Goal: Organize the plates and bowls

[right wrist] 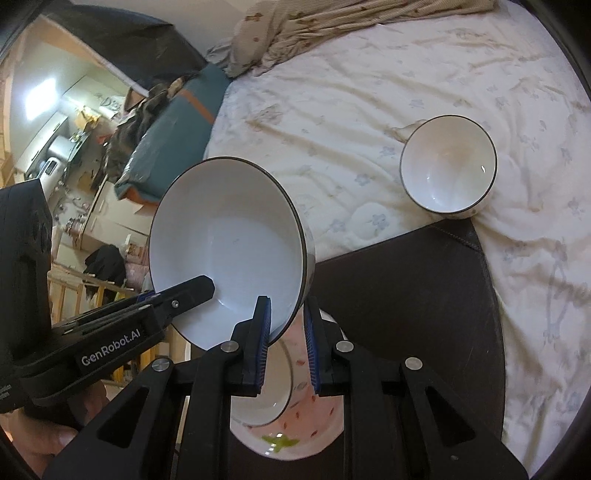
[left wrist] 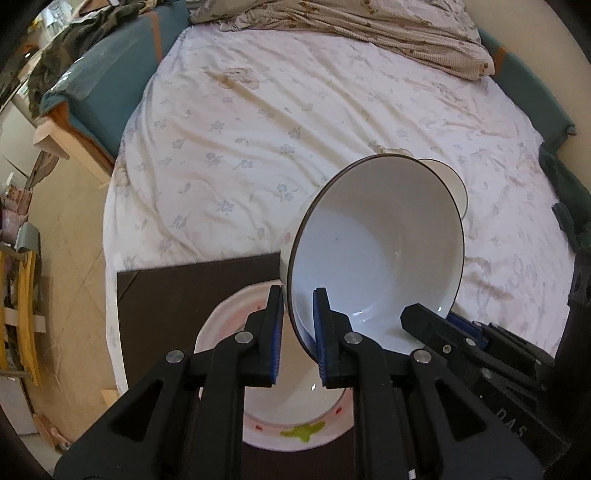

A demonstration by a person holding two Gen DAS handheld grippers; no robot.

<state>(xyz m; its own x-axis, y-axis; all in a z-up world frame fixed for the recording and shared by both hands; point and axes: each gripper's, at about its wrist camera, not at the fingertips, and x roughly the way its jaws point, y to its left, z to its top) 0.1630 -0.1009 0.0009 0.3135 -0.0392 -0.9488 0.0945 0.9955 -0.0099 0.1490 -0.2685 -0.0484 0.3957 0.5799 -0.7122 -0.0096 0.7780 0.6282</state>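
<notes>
A large white bowl with a dark rim point(left wrist: 376, 243) point(right wrist: 229, 236) is held tilted in the air by both grippers, one on each side of its rim. My left gripper point(left wrist: 297, 325) is shut on its left rim. My right gripper point(right wrist: 286, 328) is shut on its right rim; it also shows in the left wrist view point(left wrist: 443, 328). Below lies a pink patterned plate point(left wrist: 295, 428) point(right wrist: 314, 424) on a dark mat point(left wrist: 177, 295) point(right wrist: 406, 295). A smaller white bowl point(right wrist: 448, 166) stands upright on the bed at the mat's far corner, partly hidden in the left wrist view point(left wrist: 452, 181).
The bed's white flowered sheet point(left wrist: 277, 129) spreads beyond the mat. A crumpled blanket point(left wrist: 369, 26) lies at the far end. A teal padded bed edge point(left wrist: 107, 92) and the floor point(left wrist: 70, 229) lie to the left.
</notes>
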